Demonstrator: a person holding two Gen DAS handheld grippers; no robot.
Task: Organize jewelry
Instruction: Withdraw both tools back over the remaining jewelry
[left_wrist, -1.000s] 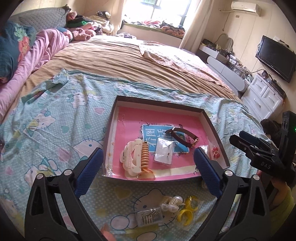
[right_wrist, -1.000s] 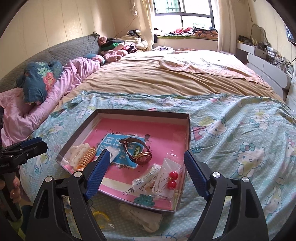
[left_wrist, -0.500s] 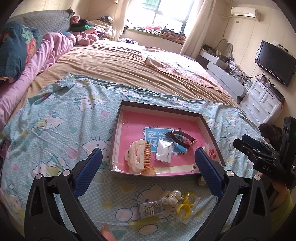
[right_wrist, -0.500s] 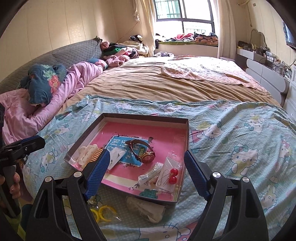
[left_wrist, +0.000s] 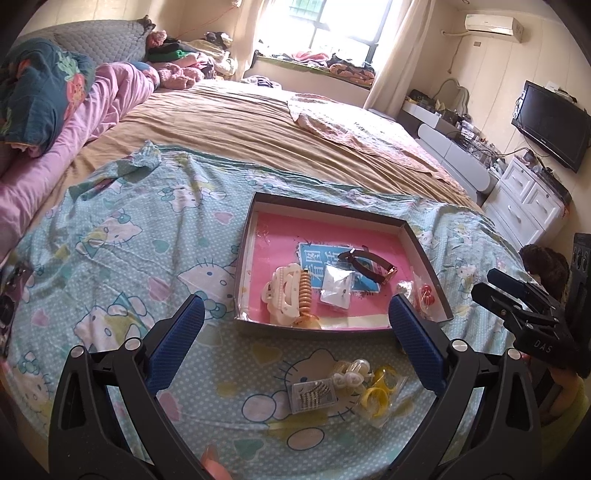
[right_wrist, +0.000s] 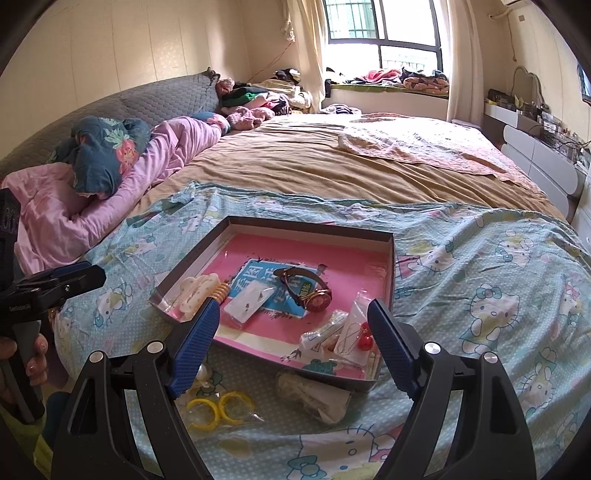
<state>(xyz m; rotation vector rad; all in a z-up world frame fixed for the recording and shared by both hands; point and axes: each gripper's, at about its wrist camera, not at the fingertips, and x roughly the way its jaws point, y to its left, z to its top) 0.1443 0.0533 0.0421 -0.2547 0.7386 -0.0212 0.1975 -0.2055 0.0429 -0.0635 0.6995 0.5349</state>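
- Jewelry lies partly inside a shallow dark-walled tray (left_wrist: 424, 251) with a pink floor, set on a turquoise cartoon-cat sheet (left_wrist: 122, 236) spread over the near end of a bed.
- Inside the tray: a cream hair claw (left_wrist: 282, 291) with a ribbed orange clip (left_wrist: 306, 291) touching its side, toward the tray's near-left corner.
- A blue printed card (left_wrist: 325, 260) lies flat near the tray's middle; a small clear packet (left_wrist: 335, 291) overlaps its near edge.
- A wristwatch (right_wrist: 308, 290) with a dark strap and a rose-gold case rests on that card.
- Red bead earrings (right_wrist: 364, 334) in a clear bag sit by the tray's near-right corner, beside another clear packet (right_wrist: 321, 334).
- Outside the tray, just before its near wall: a small clear box of pins (left_wrist: 314, 395), a pale white clip (left_wrist: 352, 371), and bagged yellow rings (left_wrist: 376, 393).
- A crumpled clear bag (right_wrist: 314, 393) also lies on the sheet against the tray's near wall.
- Left gripper (left_wrist: 295, 345) hangs above the loose pieces in front of the tray, its blue fingers (left_wrist: 177, 345) spread wide with nothing between them.
- Right gripper (right_wrist: 295, 347) hovers over the tray's near edge, likewise released, blue pads (right_wrist: 393, 343) well apart and gripping nothing.
- A person's hand (right_wrist: 26, 363) shows at the left edge of the right wrist view, wrapped around a handle.
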